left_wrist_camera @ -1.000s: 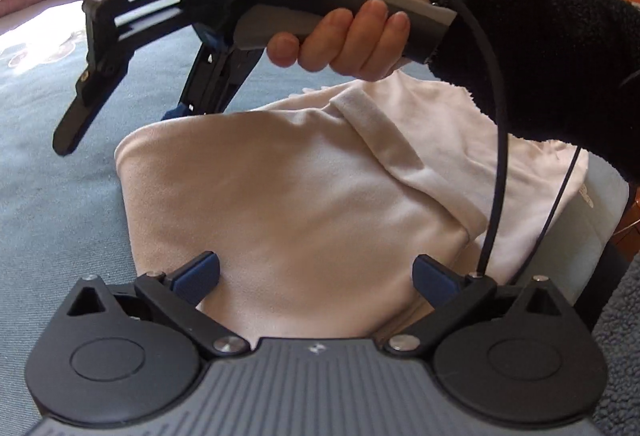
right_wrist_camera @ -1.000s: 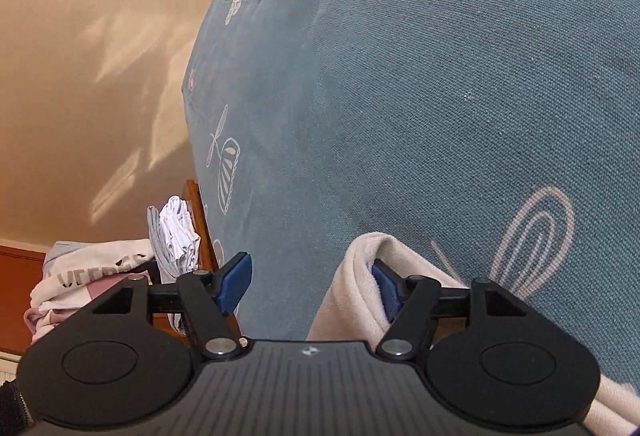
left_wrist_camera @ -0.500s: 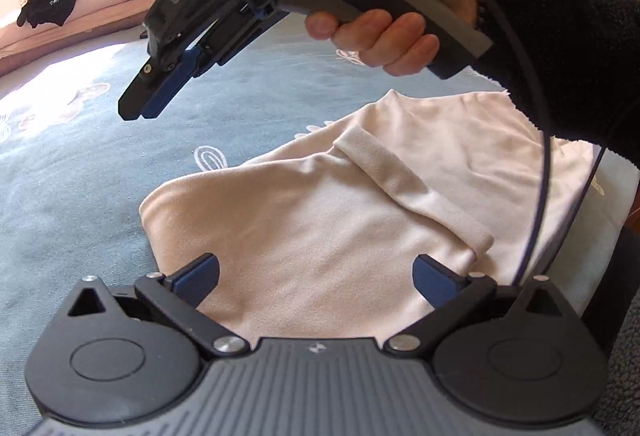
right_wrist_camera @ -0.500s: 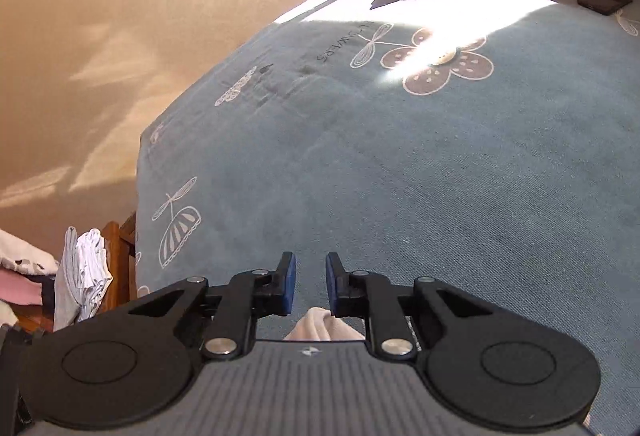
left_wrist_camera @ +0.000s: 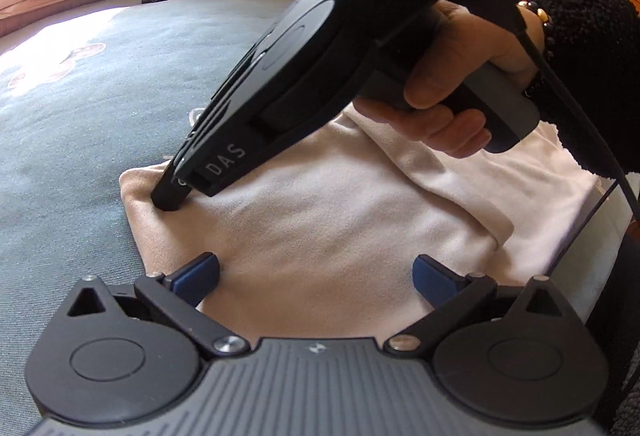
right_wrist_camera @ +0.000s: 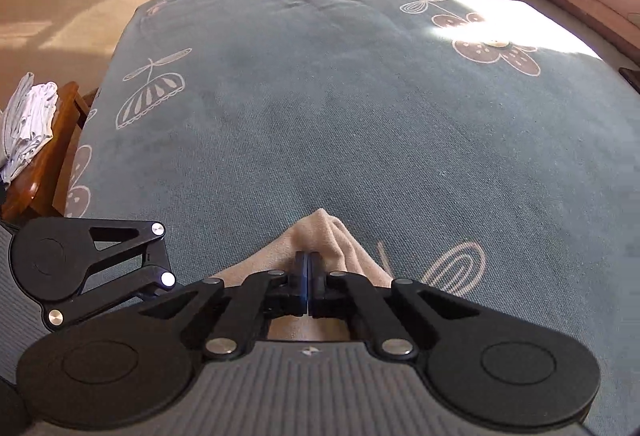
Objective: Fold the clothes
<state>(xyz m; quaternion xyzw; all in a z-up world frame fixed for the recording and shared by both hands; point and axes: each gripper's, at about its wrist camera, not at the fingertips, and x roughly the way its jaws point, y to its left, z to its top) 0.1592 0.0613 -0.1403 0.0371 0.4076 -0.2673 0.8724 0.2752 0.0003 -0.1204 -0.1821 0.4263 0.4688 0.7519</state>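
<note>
On the blue bedspread (left_wrist_camera: 80, 124) lay the pale garment (left_wrist_camera: 340, 220), its length running right toward the bed's edge. At its far-left corner the right gripper (right_wrist_camera: 308, 272) was pinching the cloth, while the left gripper (left_wrist_camera: 316, 272) hovered spread over the near edge, holding nothing.

A cream garment (left_wrist_camera: 320, 220) lies on a blue-grey bedspread (right_wrist_camera: 360, 124) printed with pale flowers and butterflies.
</note>
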